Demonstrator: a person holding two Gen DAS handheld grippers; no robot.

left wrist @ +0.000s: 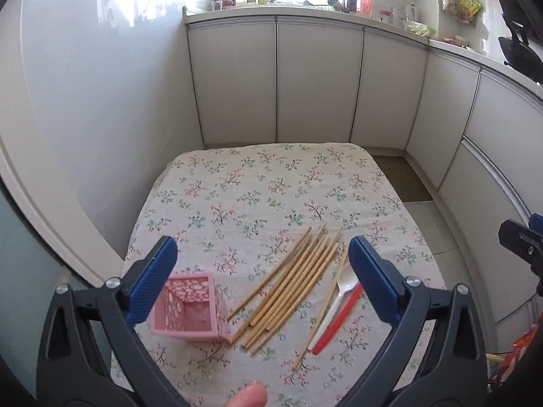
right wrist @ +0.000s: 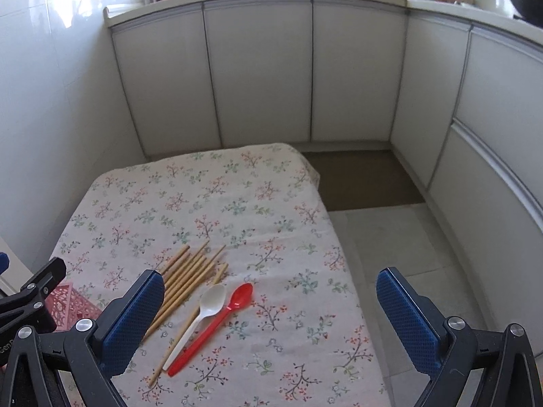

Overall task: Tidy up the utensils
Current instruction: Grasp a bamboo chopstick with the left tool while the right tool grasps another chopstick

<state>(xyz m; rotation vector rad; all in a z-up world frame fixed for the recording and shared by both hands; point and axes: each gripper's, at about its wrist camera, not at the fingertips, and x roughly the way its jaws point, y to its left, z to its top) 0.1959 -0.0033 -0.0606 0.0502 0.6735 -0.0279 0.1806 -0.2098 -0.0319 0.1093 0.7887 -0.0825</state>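
Observation:
A pink perforated square holder (left wrist: 190,308) stands empty on the floral tablecloth (left wrist: 258,183), near my left finger. To its right lie several wooden chopsticks (left wrist: 292,281) in a loose pile, then a white spoon (left wrist: 339,295) and a red spoon (left wrist: 339,318) side by side. My left gripper (left wrist: 261,271) is open and empty, hovering above them. My right gripper (right wrist: 271,312) is open and empty above the table's right side; the chopsticks (right wrist: 190,278), white spoon (right wrist: 207,308) and red spoon (right wrist: 224,318) lie by its left finger. The holder (right wrist: 73,305) shows at the left edge.
White kitchen cabinets (left wrist: 319,81) wrap around the far side and right. A brown floor mat (right wrist: 363,179) lies beyond the table's far right corner, with tiled floor to the right. The left gripper's body (right wrist: 30,302) shows at the left edge.

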